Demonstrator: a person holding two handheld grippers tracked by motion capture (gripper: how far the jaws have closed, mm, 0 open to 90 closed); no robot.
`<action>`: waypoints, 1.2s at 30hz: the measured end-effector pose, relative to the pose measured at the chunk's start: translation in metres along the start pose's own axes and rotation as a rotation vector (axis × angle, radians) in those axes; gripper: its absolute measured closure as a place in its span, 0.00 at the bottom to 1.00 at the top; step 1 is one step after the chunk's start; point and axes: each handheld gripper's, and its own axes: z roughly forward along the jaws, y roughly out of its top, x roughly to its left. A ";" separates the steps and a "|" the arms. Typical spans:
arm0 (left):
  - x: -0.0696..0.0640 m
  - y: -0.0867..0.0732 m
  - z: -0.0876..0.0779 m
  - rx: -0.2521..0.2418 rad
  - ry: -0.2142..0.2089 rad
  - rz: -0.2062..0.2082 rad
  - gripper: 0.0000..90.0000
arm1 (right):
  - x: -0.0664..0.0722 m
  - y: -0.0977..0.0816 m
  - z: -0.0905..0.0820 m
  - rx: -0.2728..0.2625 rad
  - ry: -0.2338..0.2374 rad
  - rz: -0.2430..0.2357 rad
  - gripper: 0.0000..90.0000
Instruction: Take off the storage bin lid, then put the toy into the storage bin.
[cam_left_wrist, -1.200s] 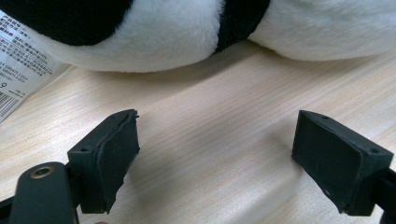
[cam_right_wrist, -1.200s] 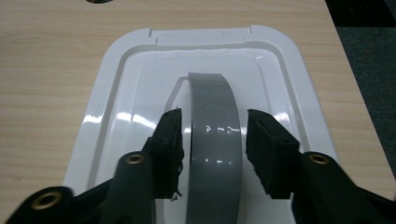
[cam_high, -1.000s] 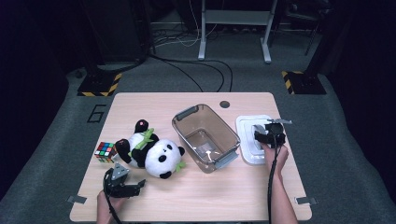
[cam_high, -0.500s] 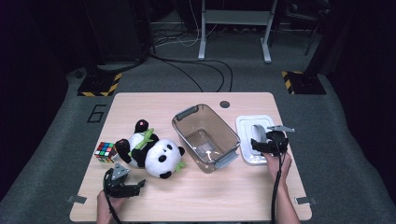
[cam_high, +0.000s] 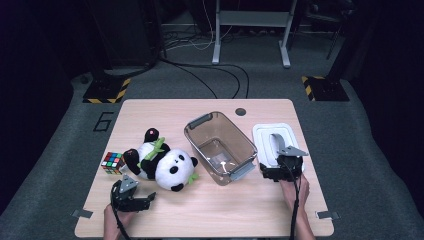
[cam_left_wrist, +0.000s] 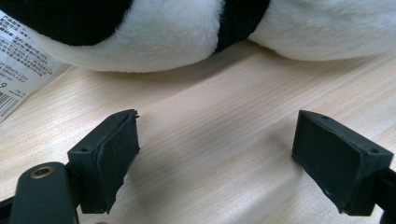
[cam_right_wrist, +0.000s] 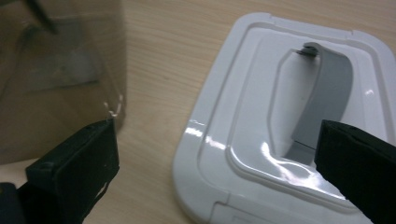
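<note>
Left gripper, two black jaws set wide apart, nothing between them, low over pale wooden tabletop. Left jaw's pad ragged and torn along its upper edge; right jaw's pad intact. Black-and-white plush panda toy lying across upper frame on the tabletop, just beyond the jaw tips, not touched. White printed label with barcode at far left, flat on the wood beside the plush.

A lab or studio: wooden table on grey carpet, floor cables, hazard-striped stand bases.
</note>
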 end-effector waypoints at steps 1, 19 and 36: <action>0.000 0.000 0.000 0.000 0.001 0.001 0.16 | 0.003 -0.001 -0.001 -0.009 0.010 -0.012 0.00; 0.000 0.000 0.000 0.001 0.001 0.002 0.16 | 0.041 -0.038 -0.009 0.002 0.202 -0.170 0.00; 0.000 0.000 0.000 -0.003 0.004 0.003 0.16 | 0.057 -0.061 0.000 0.113 0.298 -0.297 0.00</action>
